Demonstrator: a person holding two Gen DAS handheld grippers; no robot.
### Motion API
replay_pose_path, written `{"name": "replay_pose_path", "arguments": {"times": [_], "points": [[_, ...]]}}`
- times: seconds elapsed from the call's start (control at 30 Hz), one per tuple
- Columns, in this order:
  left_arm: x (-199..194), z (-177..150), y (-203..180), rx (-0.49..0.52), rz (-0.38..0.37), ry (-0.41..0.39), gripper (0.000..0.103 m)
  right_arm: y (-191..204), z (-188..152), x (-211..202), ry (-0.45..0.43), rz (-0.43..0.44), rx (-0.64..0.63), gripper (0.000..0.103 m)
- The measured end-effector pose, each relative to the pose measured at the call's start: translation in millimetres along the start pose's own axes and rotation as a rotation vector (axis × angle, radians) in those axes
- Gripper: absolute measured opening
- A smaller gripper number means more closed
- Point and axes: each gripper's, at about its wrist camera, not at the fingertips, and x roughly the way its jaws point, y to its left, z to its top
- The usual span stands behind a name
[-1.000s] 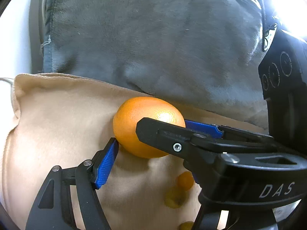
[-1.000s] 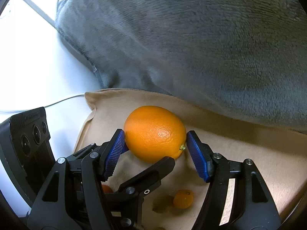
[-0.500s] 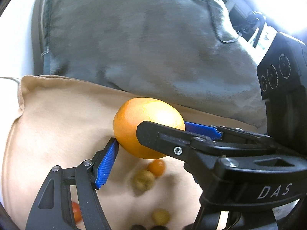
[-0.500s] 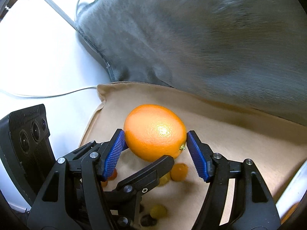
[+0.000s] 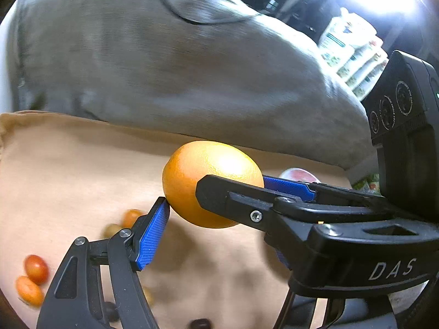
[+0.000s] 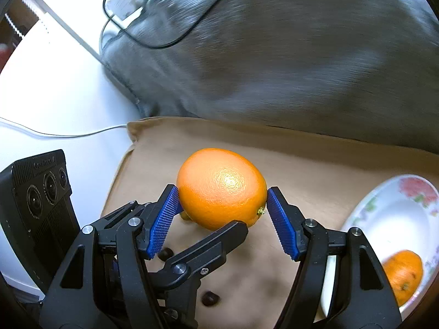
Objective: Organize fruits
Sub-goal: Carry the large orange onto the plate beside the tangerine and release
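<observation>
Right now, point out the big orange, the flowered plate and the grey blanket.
orange (image 6: 222, 189): right wrist view, front peel.
plate (image 6: 392, 213): right wrist view, bare white inside.
blanket (image 5: 175, 76): left wrist view, middle of the fabric.

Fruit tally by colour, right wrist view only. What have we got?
Oranges: 2
Small dark fruits: 2
Small yellow fruit, mostly hidden: 1
Total: 5
</observation>
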Motion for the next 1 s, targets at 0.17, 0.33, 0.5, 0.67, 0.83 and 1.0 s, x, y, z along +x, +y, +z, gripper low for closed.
{"name": "replay_pose_path", "arguments": {"times": [0.17,0.33,0.5,0.67,0.83,1.0], "points": [[13.2,-2.1,-28.3,0.027,-0.031,0.022,0.068,-25.2,-7.6,-23.2,-0.004,-0.029,0.018,0.07],[12.8,0.1,-50.1,0.054,-0.062,0.038,0.068,-51.2,-10.5,-42.6,-0.014,-0.057,0.041,0.07],[16.6,-0.3,-63.9,0.086,-0.089,0.063,0.068,-81.0,-13.9,-59.5,-0.021,-0.078,0.071,0.07],[28.8,0.3,-87.2,0.116,-0.109,0.084,0.068,-104.0,-13.7,-70.5,-0.021,-0.095,0.087,0.07],[38.9,4.0,-105.6,0.134,-0.129,0.104,0.067,-122.0,-11.1,-81.1,-0.023,-0.104,0.103,0.07],[32.6,1.5,-107.8,0.167,-0.131,0.098,0.065,-134.1,-9.9,-90.8,-0.033,-0.142,0.092,0.07]]}}
